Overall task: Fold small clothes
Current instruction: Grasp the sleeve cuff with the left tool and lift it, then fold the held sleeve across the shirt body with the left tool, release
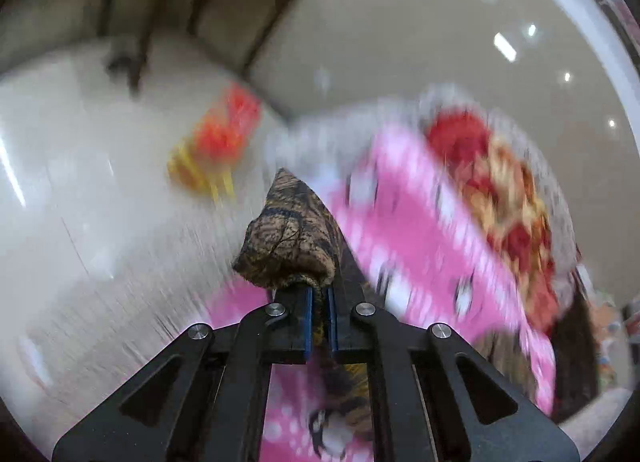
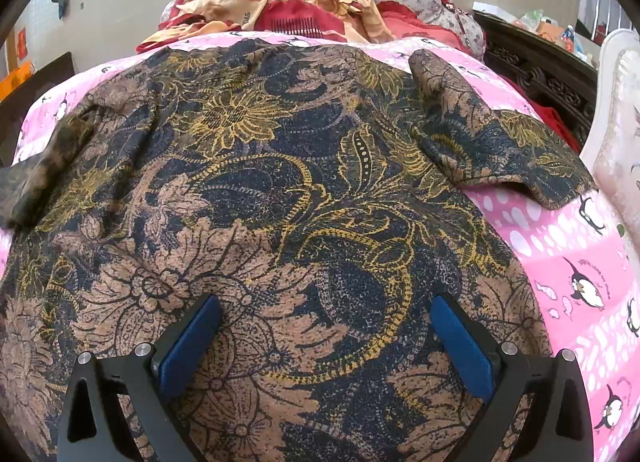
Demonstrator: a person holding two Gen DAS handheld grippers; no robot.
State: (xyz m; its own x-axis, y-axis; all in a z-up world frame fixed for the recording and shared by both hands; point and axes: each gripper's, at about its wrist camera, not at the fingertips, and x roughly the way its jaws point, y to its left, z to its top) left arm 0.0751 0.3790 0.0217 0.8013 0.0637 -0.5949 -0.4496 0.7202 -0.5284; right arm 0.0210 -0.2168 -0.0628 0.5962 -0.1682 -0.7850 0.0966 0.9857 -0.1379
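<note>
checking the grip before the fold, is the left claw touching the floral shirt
Touching. The left wrist view shows the left claw shut on a bunched fold of the floral shirt, fabric pinched between its blue pads.

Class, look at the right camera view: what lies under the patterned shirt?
Under the shirt lies a pink penguin-print sheet, showing around its edges. Whatever sits beneath the shirt's middle is covered.

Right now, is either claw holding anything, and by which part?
The left claw is shut on a bunched edge of the brown, navy and gold floral-print garment; which part cannot be told. The right claw is open above that garment, holding nothing.
</note>
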